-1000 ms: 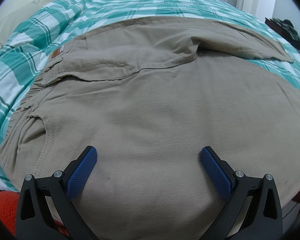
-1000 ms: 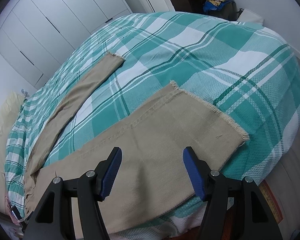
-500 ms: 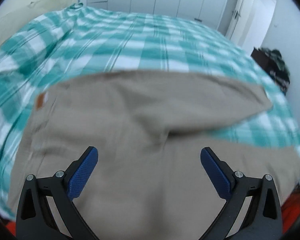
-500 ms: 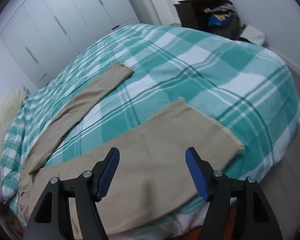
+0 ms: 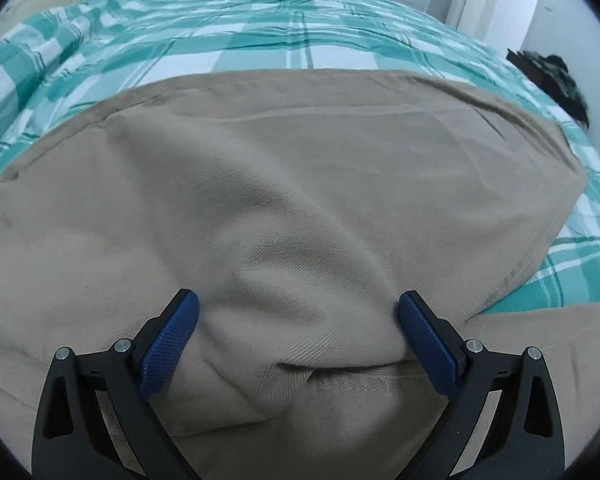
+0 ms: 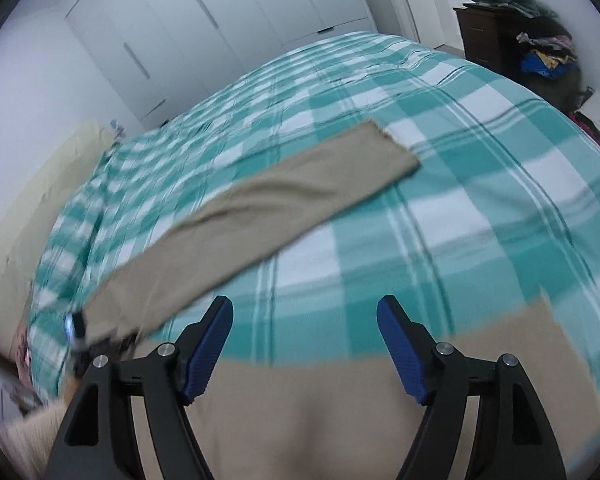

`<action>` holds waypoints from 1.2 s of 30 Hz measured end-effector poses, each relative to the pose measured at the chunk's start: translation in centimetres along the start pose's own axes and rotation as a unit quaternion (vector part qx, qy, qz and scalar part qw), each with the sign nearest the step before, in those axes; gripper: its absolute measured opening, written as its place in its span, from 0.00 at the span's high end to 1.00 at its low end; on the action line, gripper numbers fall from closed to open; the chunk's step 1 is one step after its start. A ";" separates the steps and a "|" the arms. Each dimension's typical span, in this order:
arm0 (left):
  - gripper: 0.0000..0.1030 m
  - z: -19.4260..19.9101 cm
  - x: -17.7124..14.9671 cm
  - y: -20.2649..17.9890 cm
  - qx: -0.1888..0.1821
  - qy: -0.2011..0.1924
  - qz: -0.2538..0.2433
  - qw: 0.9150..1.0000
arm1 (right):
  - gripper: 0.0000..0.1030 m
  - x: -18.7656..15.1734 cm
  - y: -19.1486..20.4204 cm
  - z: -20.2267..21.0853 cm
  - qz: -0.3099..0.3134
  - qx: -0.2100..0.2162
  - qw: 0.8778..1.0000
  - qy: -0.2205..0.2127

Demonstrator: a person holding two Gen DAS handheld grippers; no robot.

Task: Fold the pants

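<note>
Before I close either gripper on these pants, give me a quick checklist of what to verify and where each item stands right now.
1. Left gripper jaws open: ok, wide apart.
2. Fabric between the left jaws: ok, a raised bunch of the khaki cotton pants sits between them.
3. Right gripper jaws open: ok.
4. Fabric between the right jaws: not ok, the green and white plaid bedspread shows in the gap; the near pant leg lies below.
5. Far pant leg flat: ok, though blurred.
6. Layer count in the left bunch: cannot tell.
</note>
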State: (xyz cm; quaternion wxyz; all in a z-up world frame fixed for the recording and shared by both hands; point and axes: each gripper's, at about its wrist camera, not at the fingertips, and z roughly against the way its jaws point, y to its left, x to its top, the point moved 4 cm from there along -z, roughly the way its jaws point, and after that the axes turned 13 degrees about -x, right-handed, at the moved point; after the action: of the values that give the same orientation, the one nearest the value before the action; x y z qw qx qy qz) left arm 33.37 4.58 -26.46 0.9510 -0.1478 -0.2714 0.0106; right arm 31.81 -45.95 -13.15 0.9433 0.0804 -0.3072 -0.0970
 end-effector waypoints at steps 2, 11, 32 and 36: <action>0.03 0.1 -0.3 -0.1 0.005 -0.008 -0.006 1.000 | 0.28 2.8 -1.7 -3.3 -0.042 0.007 0.999 0.002; 0.01 -0.6 -0.3 0.1 -0.001 -0.025 -0.004 1.000 | 0.29 9.4 -6.6 -18.8 -0.210 0.032 0.975 0.067; 0.01 -0.9 0.0 0.0 0.010 -0.024 -0.009 1.000 | 0.95 0.4 11.7 4.9 0.380 0.136 0.913 -0.053; 0.01 -0.8 0.4 -0.1 0.015 -0.009 -0.002 1.000 | 0.88 -4.8 5.4 6.7 0.397 0.061 0.916 -0.024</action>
State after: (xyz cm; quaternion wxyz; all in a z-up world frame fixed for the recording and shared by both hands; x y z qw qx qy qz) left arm 34.15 4.33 -26.82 0.9507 -0.1328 -0.2798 0.0138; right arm 24.76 -40.27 -9.39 0.8898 0.0065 -0.3419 0.3023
